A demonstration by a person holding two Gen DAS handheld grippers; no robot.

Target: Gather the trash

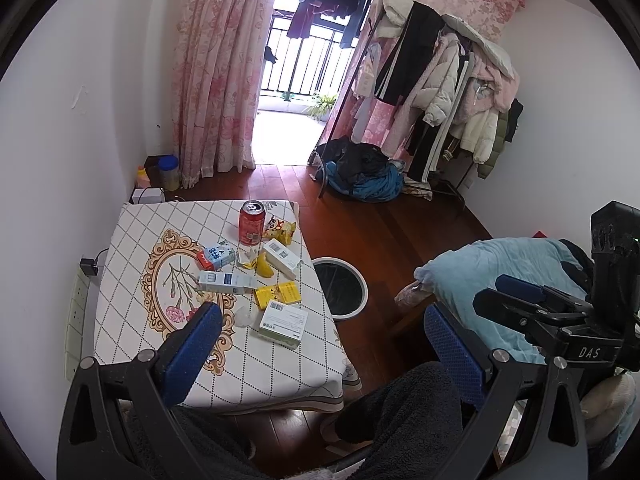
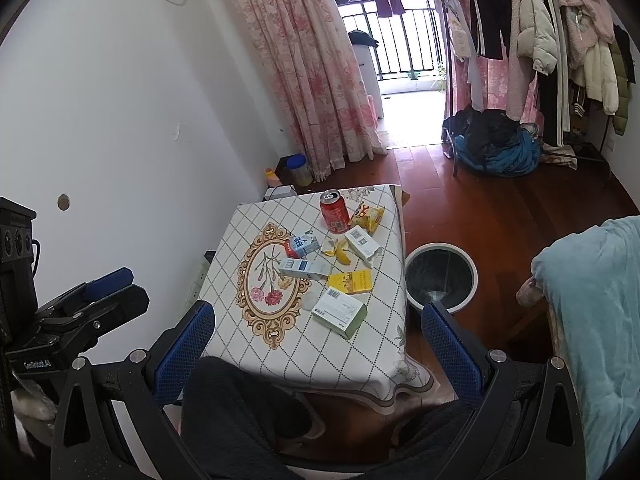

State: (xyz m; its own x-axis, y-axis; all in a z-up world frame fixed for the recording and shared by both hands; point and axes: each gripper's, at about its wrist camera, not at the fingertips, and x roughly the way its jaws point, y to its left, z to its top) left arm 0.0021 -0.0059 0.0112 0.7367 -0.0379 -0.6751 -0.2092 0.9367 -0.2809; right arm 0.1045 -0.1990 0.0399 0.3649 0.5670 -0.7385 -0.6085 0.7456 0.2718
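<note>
Trash lies on a small table with a white checked cloth (image 1: 132,320) (image 2: 376,364): a red soda can (image 1: 251,222) (image 2: 334,212), a yellow snack bag (image 1: 280,229) (image 2: 367,216), a banana peel (image 1: 262,265) (image 2: 343,255), a milk carton (image 1: 216,257) (image 2: 302,245), a yellow box (image 1: 278,294) (image 2: 351,281) and several white boxes (image 1: 283,322) (image 2: 340,312). A white-rimmed bin with a black liner (image 1: 342,285) (image 2: 440,276) stands on the floor right of the table. My left gripper (image 1: 320,336) and right gripper (image 2: 318,338) are open and empty, held above the table's near edge.
A blue blanket (image 1: 504,280) (image 2: 592,320) lies at the right. A clothes rack (image 1: 444,92) (image 2: 552,40) and a heap of clothes (image 1: 360,172) (image 2: 496,144) stand at the back. Jars (image 1: 168,172) sit by the pink curtain (image 1: 216,80). My dark-clad legs are below the grippers.
</note>
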